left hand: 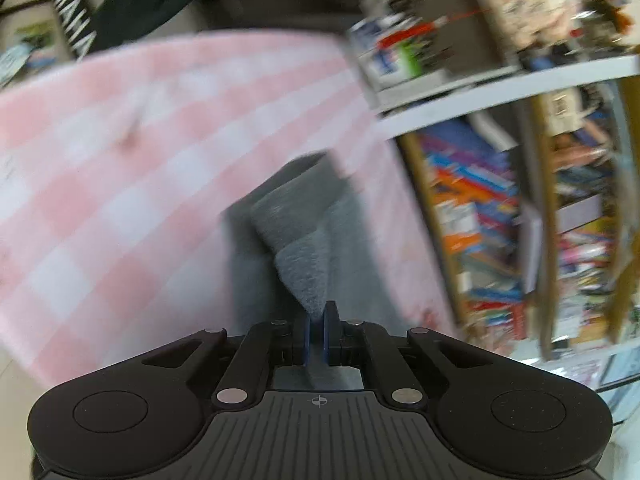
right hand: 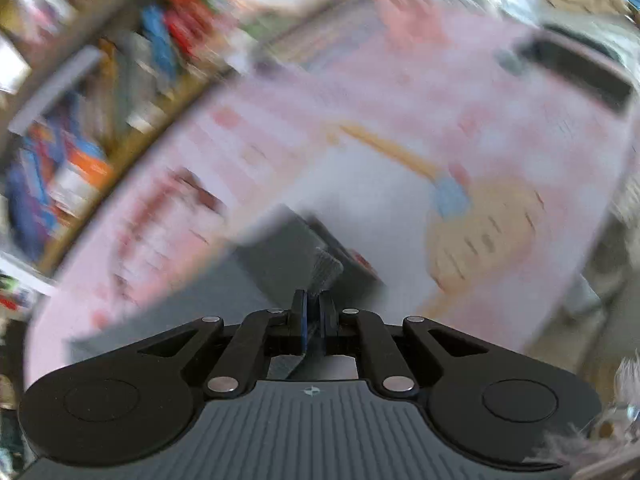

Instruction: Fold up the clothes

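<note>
left gripper (left hand: 319,322) pinching grey cloth (left hand: 304,268), pink checked cover (left hand: 120,168)

left gripper (left hand: 319,322) clamped, right gripper (right hand: 314,312) clamped

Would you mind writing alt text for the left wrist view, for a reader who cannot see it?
The left gripper is shut on a corner of a grey fleecy garment that lies on a pink-and-white checked cloth. Blurred shelves of colourful books stand to the right of the cloth.
</note>
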A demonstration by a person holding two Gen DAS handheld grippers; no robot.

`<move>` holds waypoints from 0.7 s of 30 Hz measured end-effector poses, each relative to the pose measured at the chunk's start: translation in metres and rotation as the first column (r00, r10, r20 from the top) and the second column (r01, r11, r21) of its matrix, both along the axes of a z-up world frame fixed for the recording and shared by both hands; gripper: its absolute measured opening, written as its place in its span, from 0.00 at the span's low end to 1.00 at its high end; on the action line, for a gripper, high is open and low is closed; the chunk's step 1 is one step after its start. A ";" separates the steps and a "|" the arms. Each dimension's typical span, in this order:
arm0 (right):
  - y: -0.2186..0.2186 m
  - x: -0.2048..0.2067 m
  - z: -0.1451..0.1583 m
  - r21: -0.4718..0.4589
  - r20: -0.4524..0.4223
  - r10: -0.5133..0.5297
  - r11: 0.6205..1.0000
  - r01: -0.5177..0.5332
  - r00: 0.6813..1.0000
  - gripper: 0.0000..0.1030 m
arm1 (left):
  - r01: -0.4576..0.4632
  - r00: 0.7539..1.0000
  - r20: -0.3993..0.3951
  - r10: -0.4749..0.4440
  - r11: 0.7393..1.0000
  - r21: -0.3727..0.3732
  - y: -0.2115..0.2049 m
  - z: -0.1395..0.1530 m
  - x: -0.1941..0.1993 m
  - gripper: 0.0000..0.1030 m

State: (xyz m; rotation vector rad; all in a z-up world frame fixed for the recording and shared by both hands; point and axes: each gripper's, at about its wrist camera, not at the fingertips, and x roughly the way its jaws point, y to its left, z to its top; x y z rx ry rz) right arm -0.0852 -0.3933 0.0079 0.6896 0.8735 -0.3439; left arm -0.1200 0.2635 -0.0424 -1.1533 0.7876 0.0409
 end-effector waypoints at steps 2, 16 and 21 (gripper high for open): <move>-0.001 -0.012 -0.002 0.008 -0.004 -0.036 0.999 0.036 0.999 0.27 | 0.006 1.000 -0.025 -0.005 1.000 0.022 0.000 0.000 -0.005 0.08; 0.012 -0.012 -0.025 0.159 -0.016 -0.034 0.987 0.036 0.999 0.22 | -0.119 0.990 -0.082 0.116 0.993 -0.027 0.008 -0.014 0.002 0.45; 0.020 0.019 -0.024 0.123 -0.005 -0.001 0.992 0.002 1.000 0.13 | -0.122 0.990 -0.075 0.121 0.992 -0.011 0.001 -0.014 0.041 0.17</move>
